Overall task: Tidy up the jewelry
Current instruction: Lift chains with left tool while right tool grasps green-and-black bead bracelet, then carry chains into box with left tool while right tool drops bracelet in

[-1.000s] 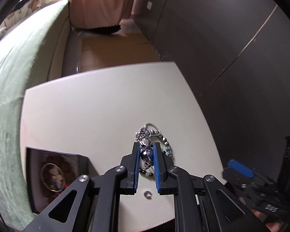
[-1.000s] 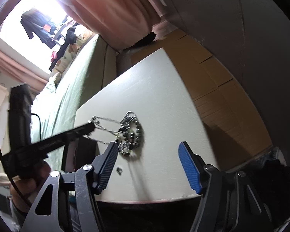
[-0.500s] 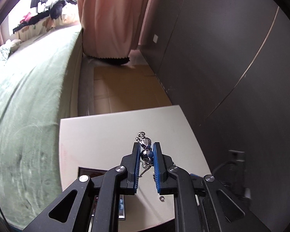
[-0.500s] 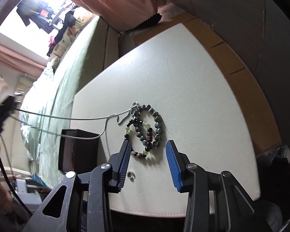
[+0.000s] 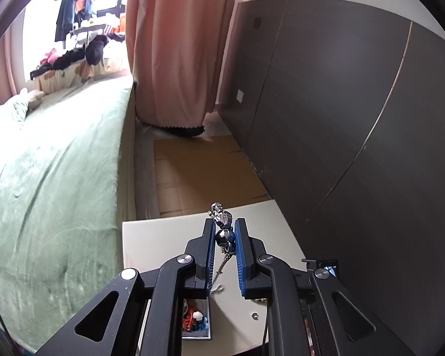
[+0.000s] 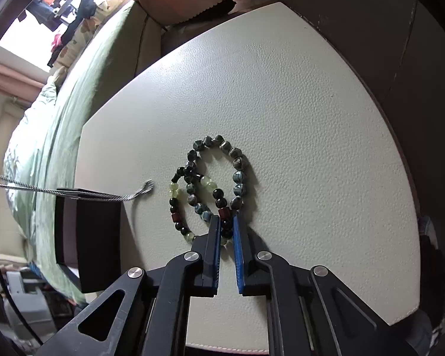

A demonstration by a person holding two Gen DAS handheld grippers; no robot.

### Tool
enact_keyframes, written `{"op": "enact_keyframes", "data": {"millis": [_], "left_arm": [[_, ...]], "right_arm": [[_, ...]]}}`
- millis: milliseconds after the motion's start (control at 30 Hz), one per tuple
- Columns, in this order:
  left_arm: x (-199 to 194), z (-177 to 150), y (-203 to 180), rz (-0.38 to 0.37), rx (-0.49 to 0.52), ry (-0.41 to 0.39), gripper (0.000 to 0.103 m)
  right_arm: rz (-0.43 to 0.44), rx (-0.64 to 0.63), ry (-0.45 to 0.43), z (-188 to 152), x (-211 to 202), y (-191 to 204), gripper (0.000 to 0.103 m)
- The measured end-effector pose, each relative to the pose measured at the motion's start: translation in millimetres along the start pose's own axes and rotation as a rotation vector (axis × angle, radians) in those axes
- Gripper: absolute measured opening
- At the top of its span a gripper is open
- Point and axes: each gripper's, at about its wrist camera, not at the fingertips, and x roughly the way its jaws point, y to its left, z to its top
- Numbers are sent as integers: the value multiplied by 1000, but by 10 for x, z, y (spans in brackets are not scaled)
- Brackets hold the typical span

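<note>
My left gripper [image 5: 225, 228] is shut on a silver necklace [image 5: 221, 216], held well above the white table [image 5: 163, 237]. Its chain [image 6: 74, 192] hangs free, and the loose end hovers near the bracelets. Two bead bracelets lie overlapped on the table: a dark blue-grey one [image 6: 238, 175] and one of black, pale green and red beads [image 6: 175, 195]. My right gripper [image 6: 226, 222] points down at them, its jaws closing with the pads against beads of the mixed bracelet's near end. An open black jewellery box [image 5: 195, 320] sits at the table's near left.
A small ring [image 5: 254, 315] lies on the table near its front edge. A green-covered bed [image 5: 44, 178] runs along the left side. A dark wardrobe [image 5: 341, 118] stands close on the right, with a pink curtain [image 5: 175, 59] beyond.
The left gripper rose with the necklace, drawing its chain off the bracelets. The right gripper came down onto the bracelets, and its jaws narrowed from wide apart onto the beads.
</note>
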Motion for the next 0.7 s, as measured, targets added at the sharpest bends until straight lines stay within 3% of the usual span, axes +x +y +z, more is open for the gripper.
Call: {"op": "enact_keyframes", "data": {"millis": [333, 700], "left_arm": [[-492, 196, -47, 31, 26, -98, 13], [-849, 274, -40, 69, 45, -163, 13]], "right_arm": [[112, 11, -77, -144, -433, -72, 10], [193, -48, -196, -297, -1038, 153, 10]]}}
